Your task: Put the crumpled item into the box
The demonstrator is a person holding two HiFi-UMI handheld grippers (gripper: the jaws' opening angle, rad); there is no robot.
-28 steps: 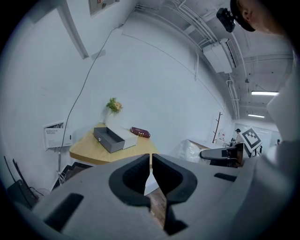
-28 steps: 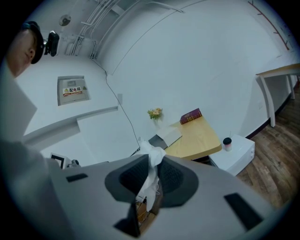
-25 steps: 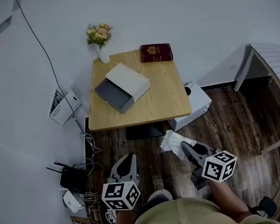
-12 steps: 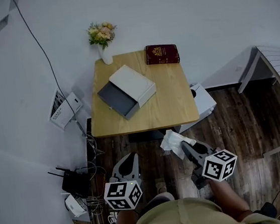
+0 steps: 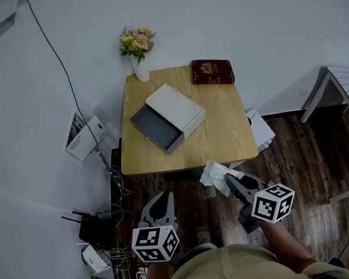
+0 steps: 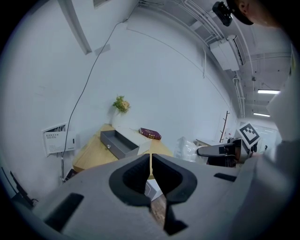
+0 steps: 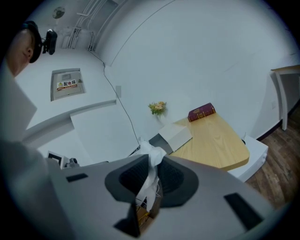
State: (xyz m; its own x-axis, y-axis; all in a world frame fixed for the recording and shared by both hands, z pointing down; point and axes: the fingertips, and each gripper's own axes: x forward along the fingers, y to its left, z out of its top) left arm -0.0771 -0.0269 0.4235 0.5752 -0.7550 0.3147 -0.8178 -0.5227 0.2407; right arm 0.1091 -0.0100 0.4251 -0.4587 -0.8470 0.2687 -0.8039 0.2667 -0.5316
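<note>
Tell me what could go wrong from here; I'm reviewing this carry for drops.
1. The tissue hangs loosely from the right hand-held gripper, over the floor; it may slip out before the table.
2. The drawer is a small target; an off-centre release could miss it.

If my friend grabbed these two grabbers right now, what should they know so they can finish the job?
Left gripper: fingers shut, nothing in them, held low in front of the table.
Right gripper: fingers shut on the crumpled white paper, up in the air by the table's near edge.
Box: on the table, with its grey drawer pulled open.
Done: the paper is picked up.
Left: carry it over the open drawer and let go.
</note>
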